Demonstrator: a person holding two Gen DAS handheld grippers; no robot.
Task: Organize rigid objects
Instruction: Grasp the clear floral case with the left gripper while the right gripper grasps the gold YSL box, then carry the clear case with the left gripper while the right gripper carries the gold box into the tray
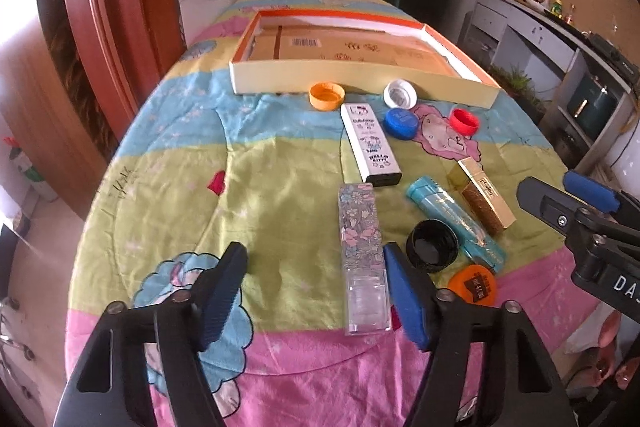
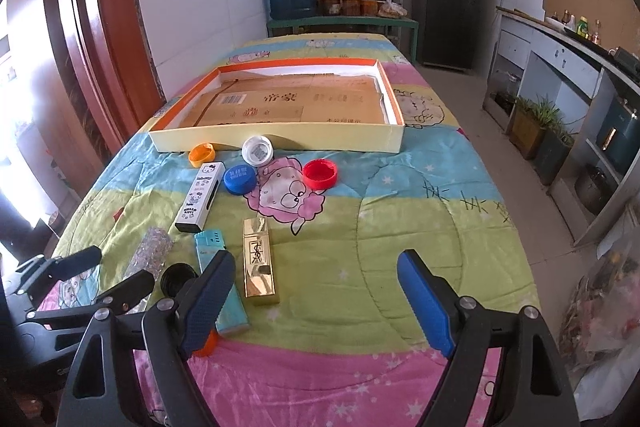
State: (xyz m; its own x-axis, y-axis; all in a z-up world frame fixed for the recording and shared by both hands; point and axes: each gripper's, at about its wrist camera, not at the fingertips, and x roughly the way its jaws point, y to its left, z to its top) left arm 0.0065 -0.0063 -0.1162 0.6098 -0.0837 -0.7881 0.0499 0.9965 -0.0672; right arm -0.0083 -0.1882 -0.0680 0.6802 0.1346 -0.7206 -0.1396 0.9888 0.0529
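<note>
Plainly, the left gripper (image 1: 316,291), jaws wide and empty, hovers by the floral case (image 1: 362,251) lying at six o'clock from the shallow box (image 1: 360,77); the case looks light, stiff and slick, best pinched across its long sides mid-length.

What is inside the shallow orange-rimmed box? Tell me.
The shallow box holds only a flattened brown cardboard sheet with print and a barcode. None of the caps or cases is in it. Whatever lies beneath the sheet is covered.
</note>
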